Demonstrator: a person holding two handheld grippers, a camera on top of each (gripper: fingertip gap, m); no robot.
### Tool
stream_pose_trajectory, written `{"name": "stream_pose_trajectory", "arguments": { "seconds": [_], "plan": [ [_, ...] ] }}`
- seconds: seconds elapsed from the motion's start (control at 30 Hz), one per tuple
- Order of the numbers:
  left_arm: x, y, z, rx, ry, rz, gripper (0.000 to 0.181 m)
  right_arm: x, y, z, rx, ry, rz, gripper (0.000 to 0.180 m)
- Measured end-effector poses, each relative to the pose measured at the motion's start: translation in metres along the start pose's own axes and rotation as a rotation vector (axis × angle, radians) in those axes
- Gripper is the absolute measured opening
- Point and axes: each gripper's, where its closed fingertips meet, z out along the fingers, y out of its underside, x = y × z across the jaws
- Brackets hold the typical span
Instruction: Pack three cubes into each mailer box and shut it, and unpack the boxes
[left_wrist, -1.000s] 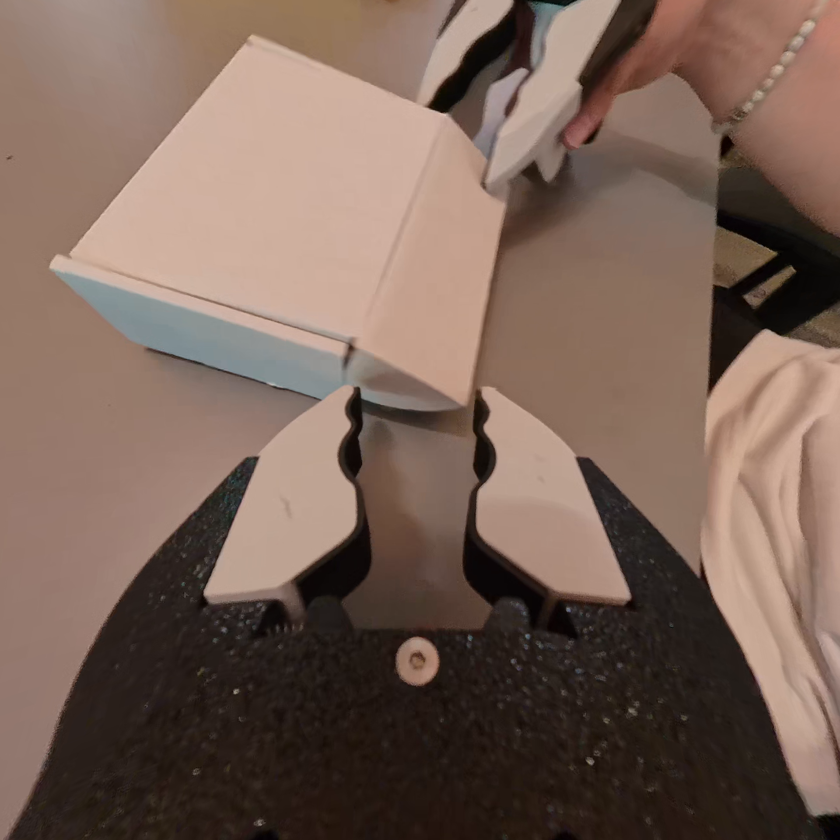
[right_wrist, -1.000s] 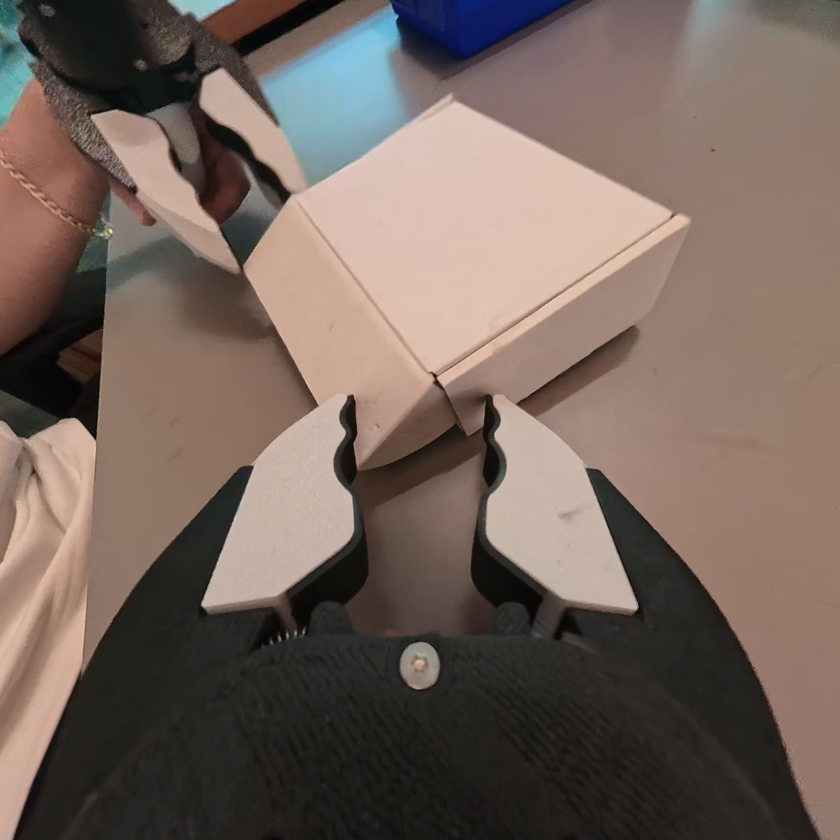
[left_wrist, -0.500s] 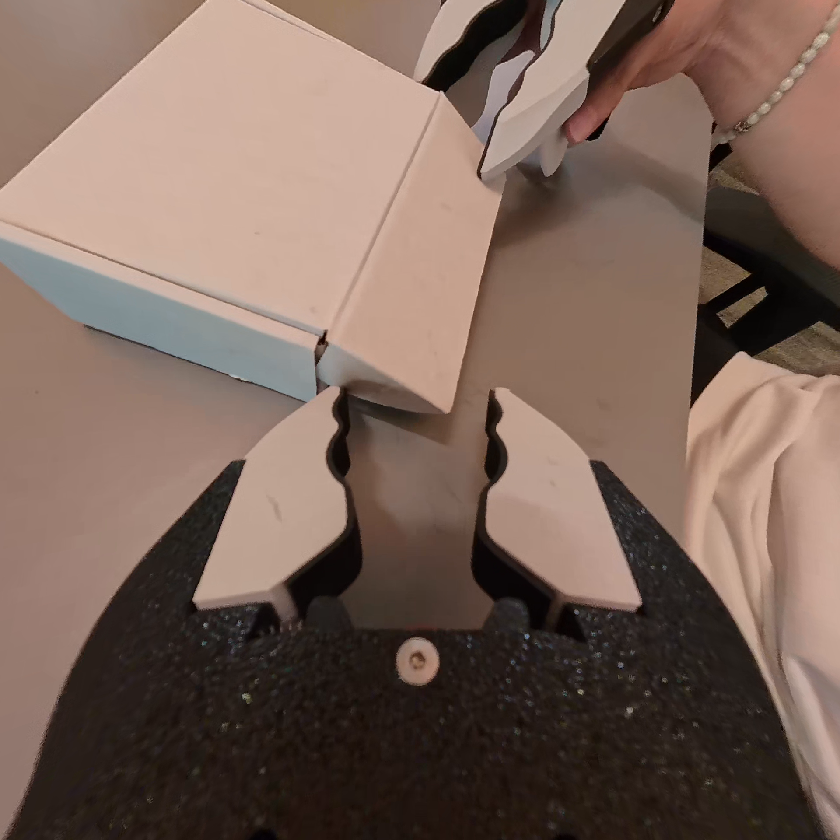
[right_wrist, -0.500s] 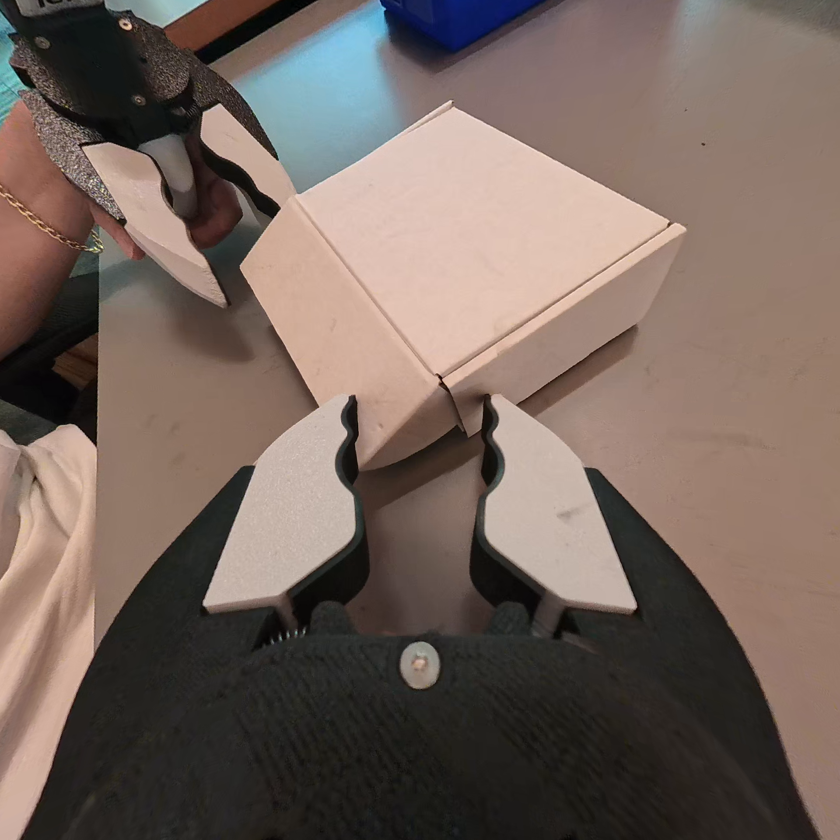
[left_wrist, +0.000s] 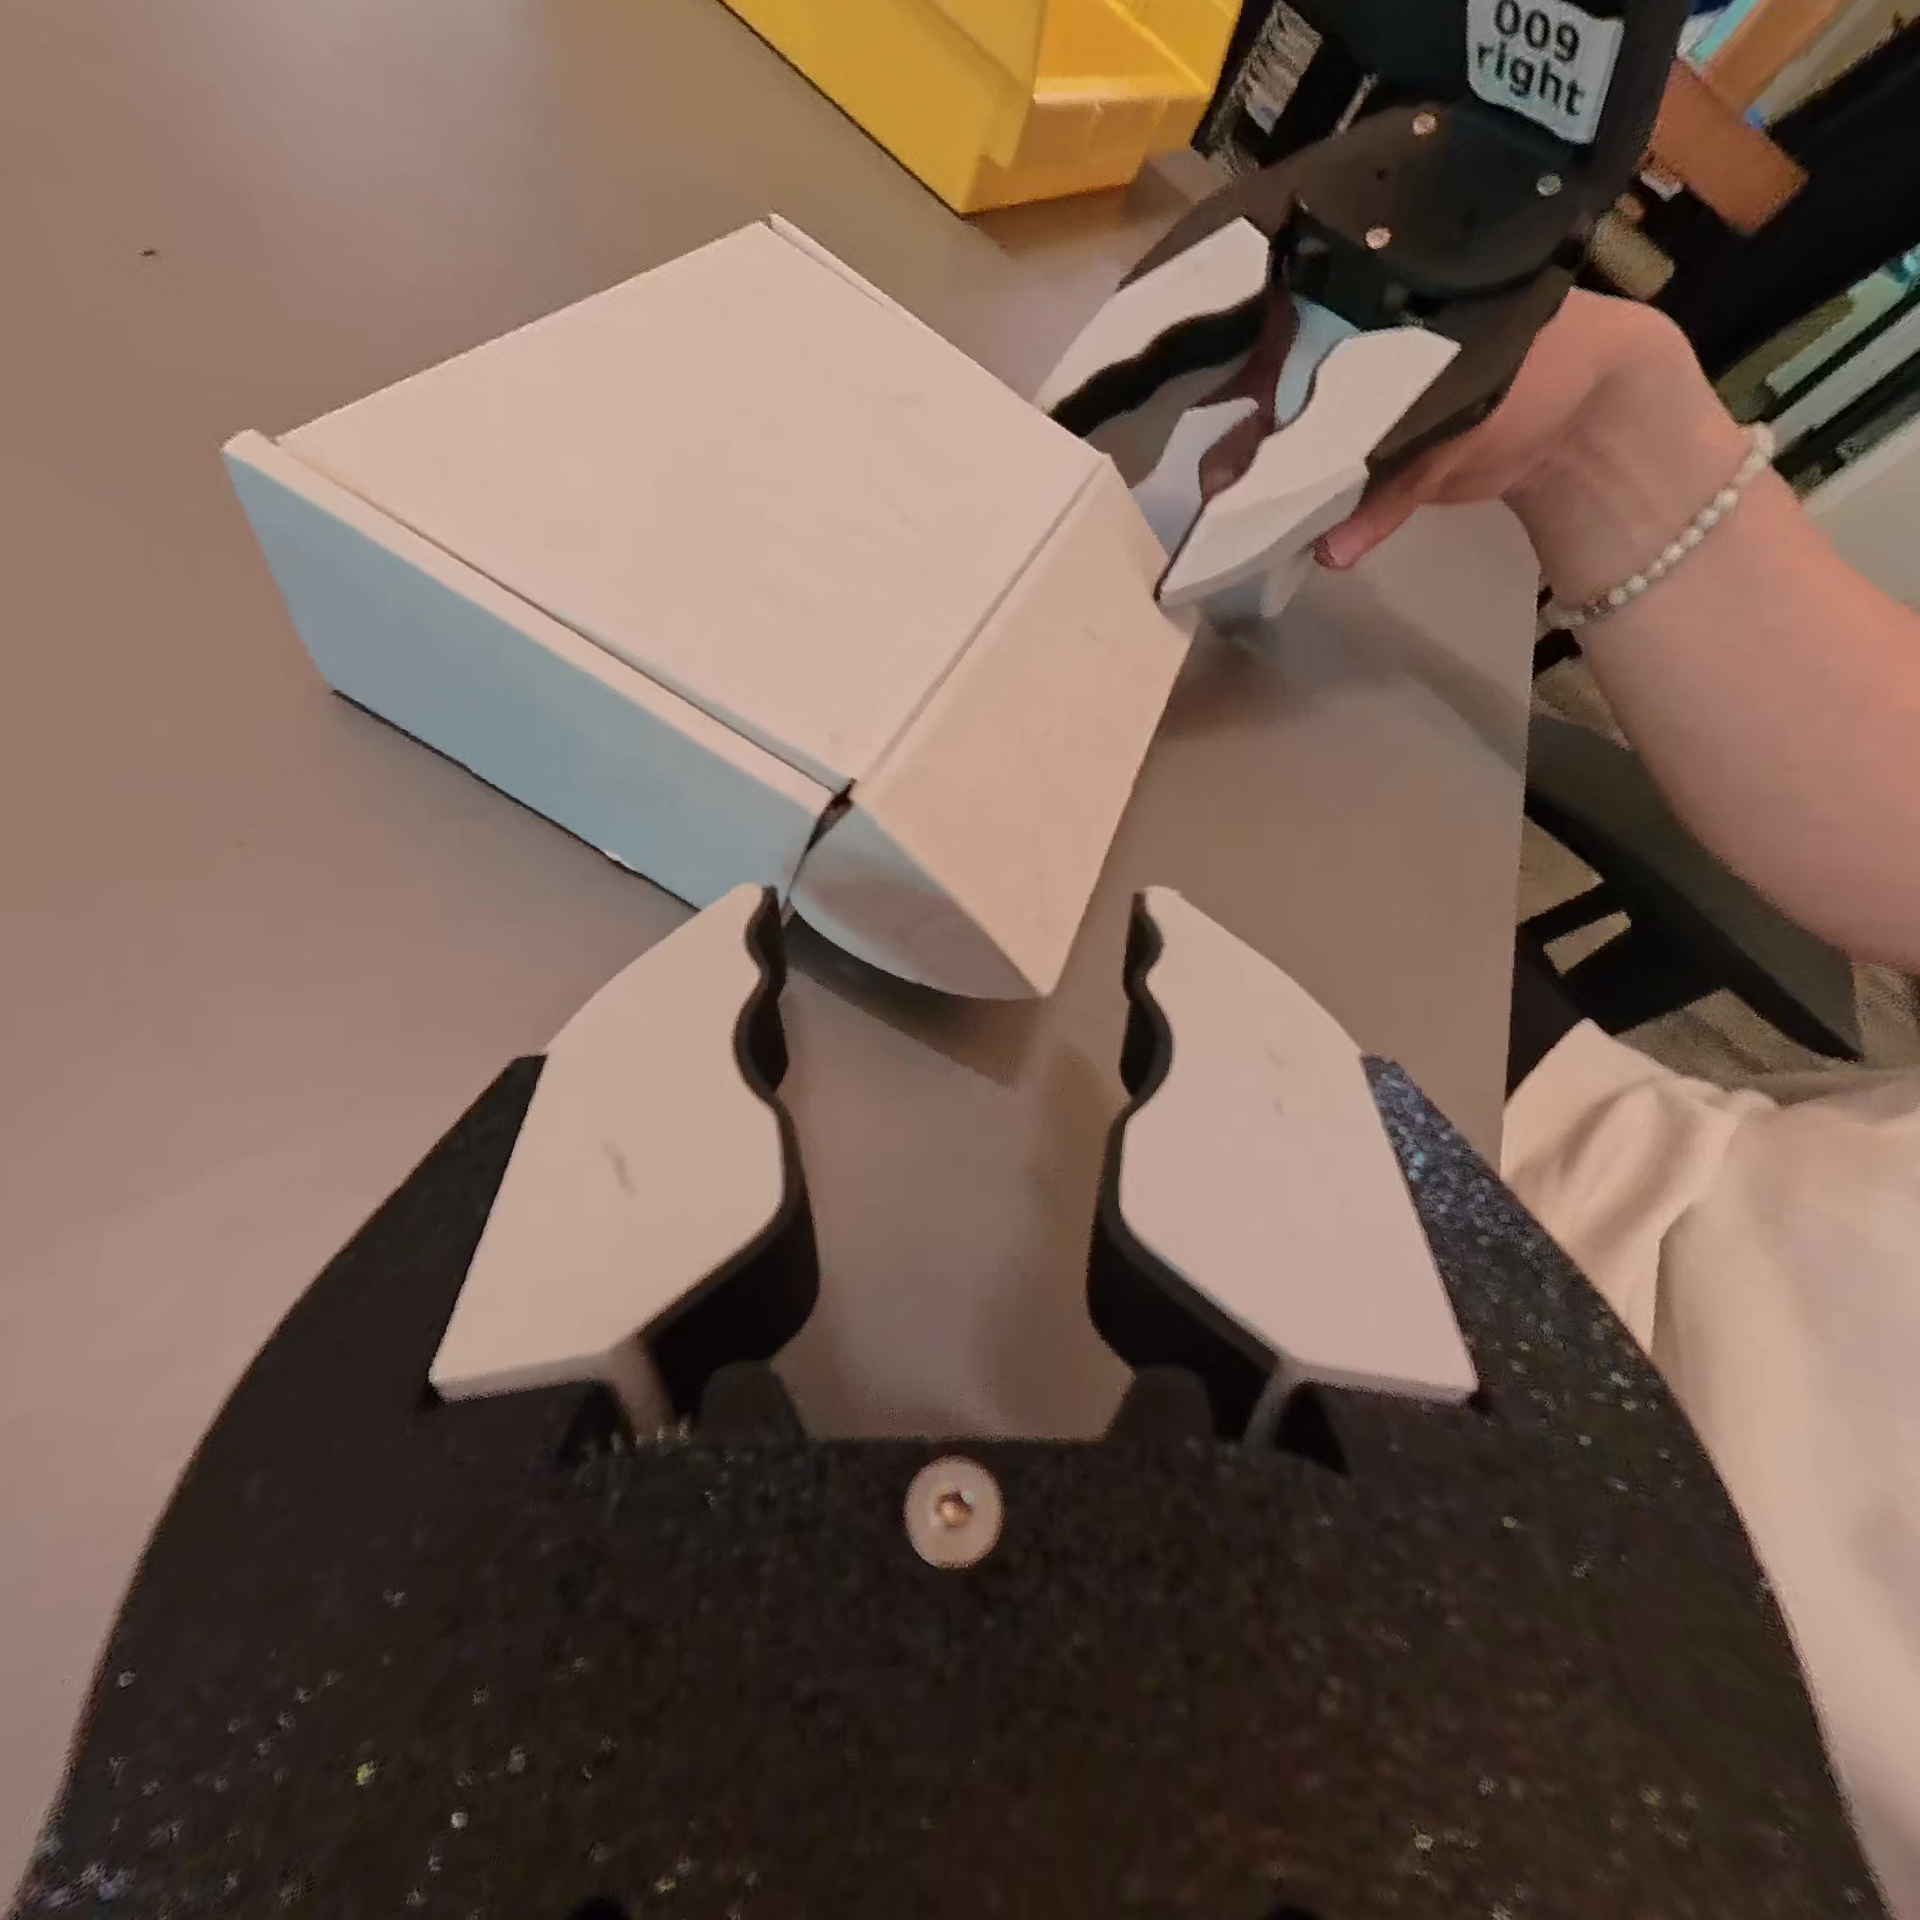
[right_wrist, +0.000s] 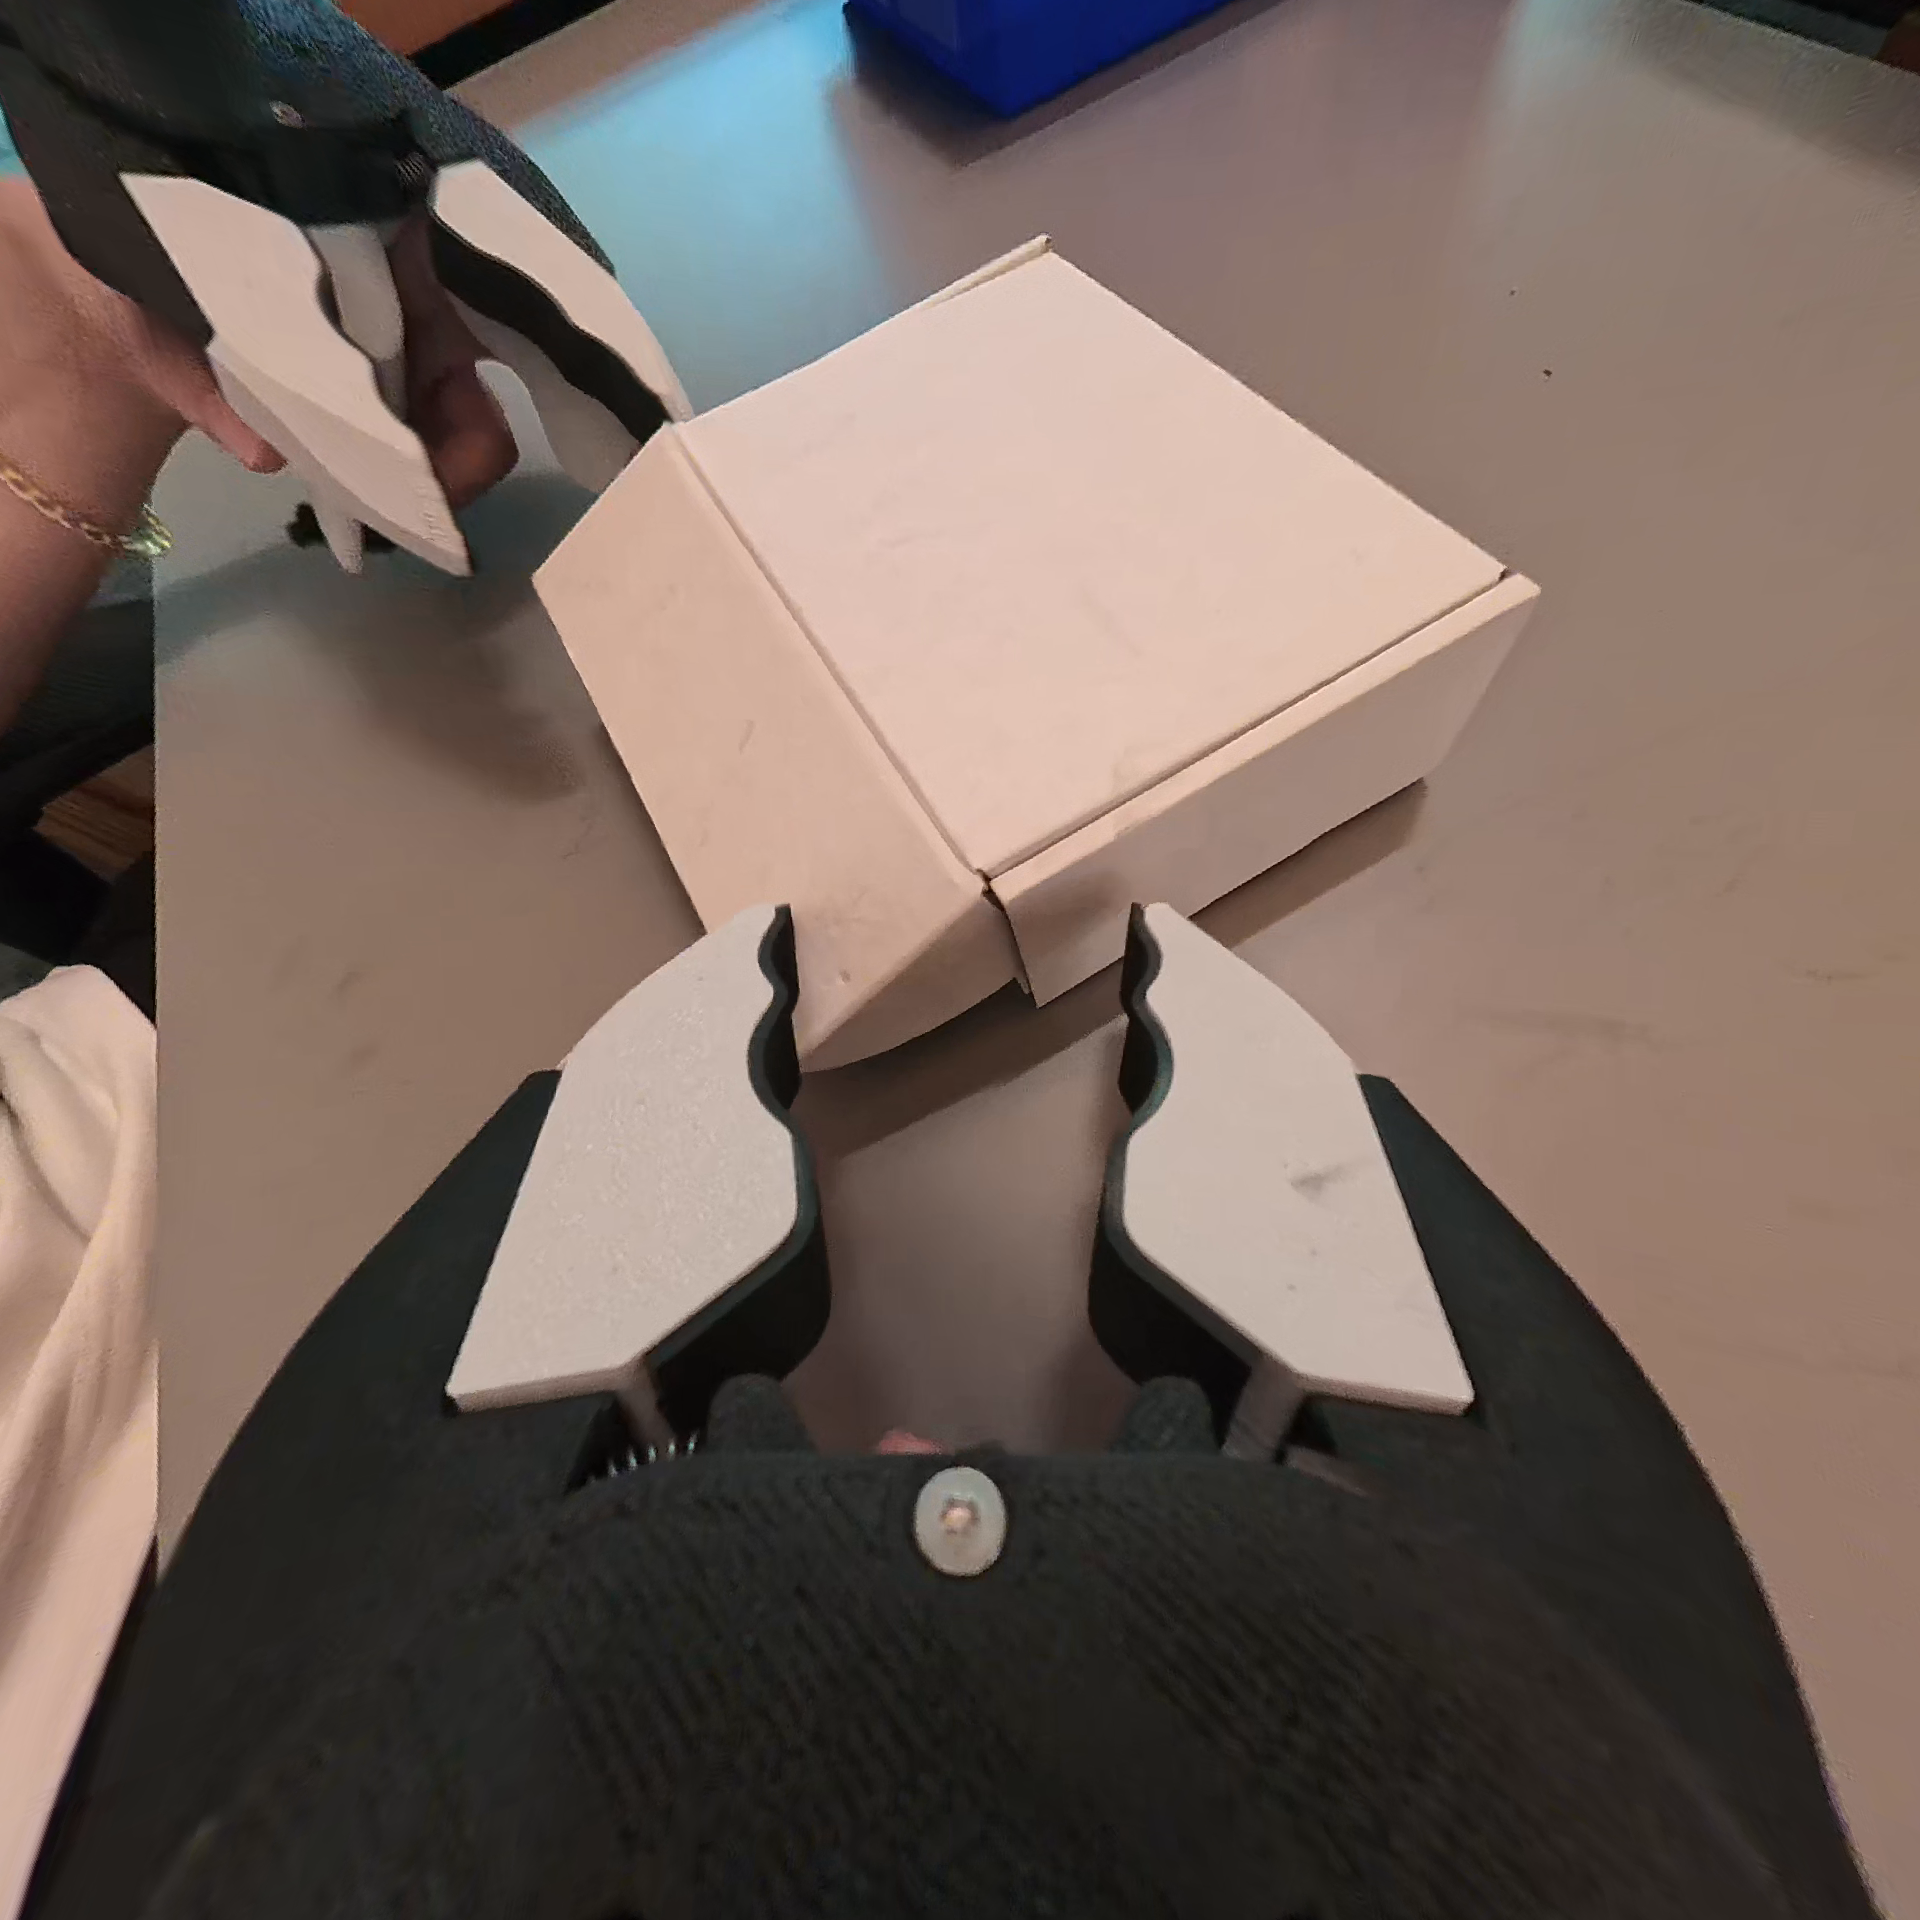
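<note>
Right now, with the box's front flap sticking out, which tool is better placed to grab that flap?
Right, narrowly. Both tools are open, but the right tool has the flap corner between its fingers, while the left tool looks higher, up by the fold.

- one white mailer box (left_wrist: 727, 540), right ahead of both grippers
- two grippers, left gripper (left_wrist: 951, 914) and right gripper (right_wrist: 961, 925)
- one yellow bin (left_wrist: 997, 94)
- one blue bin (right_wrist: 1029, 42)

Mailer box (left_wrist: 727, 499) contents hidden (lid down).
</note>
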Motion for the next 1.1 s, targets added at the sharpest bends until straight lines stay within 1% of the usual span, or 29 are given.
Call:
{"name": "stream_pose_trajectory", "arguments": {
  "seconds": [0.1,0.17,0.27,0.33,0.37,0.43,0.53,0.7,1.0,1.1],
  "plan": [
    [-0.005,0.002,0.007,0.0,-0.006,-0.051,0.054,0.001,0.0,0.003,-0.004,-0.006,-0.005,0.063],
    [-0.009,0.001,0.01,0.012,-0.035,-0.038,0.05,0.001,-0.001,0.004,-0.004,-0.014,-0.009,0.064],
    [-0.022,-0.001,0.011,0.016,-0.12,-0.02,0.069,0.002,-0.001,0.004,-0.01,-0.032,-0.021,0.066],
    [-0.023,-0.004,0.011,0.022,-0.137,0.001,0.073,0.004,-0.001,0.004,-0.009,-0.037,-0.02,0.068],
    [-0.022,-0.003,0.012,0.016,-0.123,0.004,0.07,0.005,-0.002,0.004,-0.005,-0.043,-0.019,0.067],
    [-0.017,-0.004,0.014,0.014,-0.071,0.001,0.057,0.006,-0.004,0.006,0.003,-0.049,-0.004,0.066],
    [-0.018,-0.004,0.015,0.017,-0.06,-0.02,0.057,0.008,-0.005,0.007,0.015,-0.056,0.004,0.065],
    [-0.018,-0.004,0.016,0.008,-0.084,0.004,0.055,0.009,-0.004,0.008,0.016,-0.037,-0.011,0.063],
    [-0.016,-0.002,0.014,0.005,-0.095,-0.007,0.056,0.01,-0.004,0.008,-0.018,-0.022,-0.015,0.061],
    [-0.012,0.003,0.003,-0.04,-0.091,0.022,0.048,0.008,-0.006,0.008,-0.006,-0.017,-0.019,0.059]
  ]
}}
